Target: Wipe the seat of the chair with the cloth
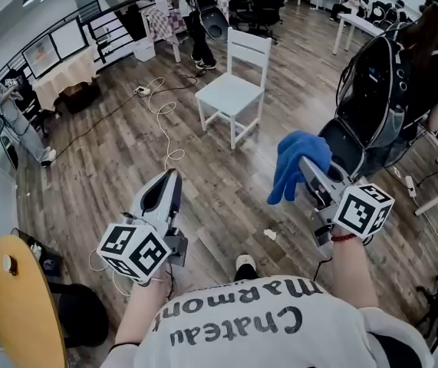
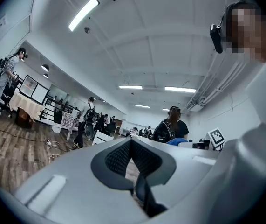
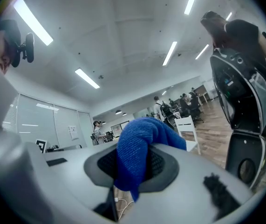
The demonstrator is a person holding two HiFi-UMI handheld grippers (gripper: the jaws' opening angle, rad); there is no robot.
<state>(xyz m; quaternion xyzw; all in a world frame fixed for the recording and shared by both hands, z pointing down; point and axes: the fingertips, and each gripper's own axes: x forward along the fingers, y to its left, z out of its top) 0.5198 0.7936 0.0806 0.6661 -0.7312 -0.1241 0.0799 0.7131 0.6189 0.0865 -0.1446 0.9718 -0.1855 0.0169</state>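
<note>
1. Right hand-held gripper (image 1: pixel 308 167) – clenched on the blue cloth (image 1: pixel 295 159). In the right gripper view the cloth (image 3: pixel 139 139) is pinched between the two dark pads. A thick fold bulges up over the jaws and a short tail hangs down below them.
2. In the head view the cloth bunches over the tip of the right hand-held gripper, with its loose end drooping on the left side. It is held up in the air, off the wooden floor (image 1: pixel 126 167).
3. Left hand-held gripper (image 1: pixel 171 181) – jaws pressed together, tips meeting, and it grasps nothing. The left gripper view shows the same, with the ribbed pads closed against each other (image 2: pixel 131 146).
4. The white chair (image 1: pixel 230 94) stands on the floor ahead of both hand-held grippers, well apart from the cloth. Its slatted back is on the far side and its seat shows plain white. It also appears small in the right gripper view (image 3: pixel 188 129), just right of the cloth.
5. A white cable (image 1: pixel 165 121) runs in loops across the floor, left of the chair.
6. A person with a dark backpack (image 1: pixel 403 75) stands to the right, near the right hand-held gripper.
7. A small pale scrap (image 1: pixel 269 234) lies on the floor between the two hand-held grippers.
8. The edge of a round yellow worktop (image 1: pixel 19 305) shows at lower left.
</note>
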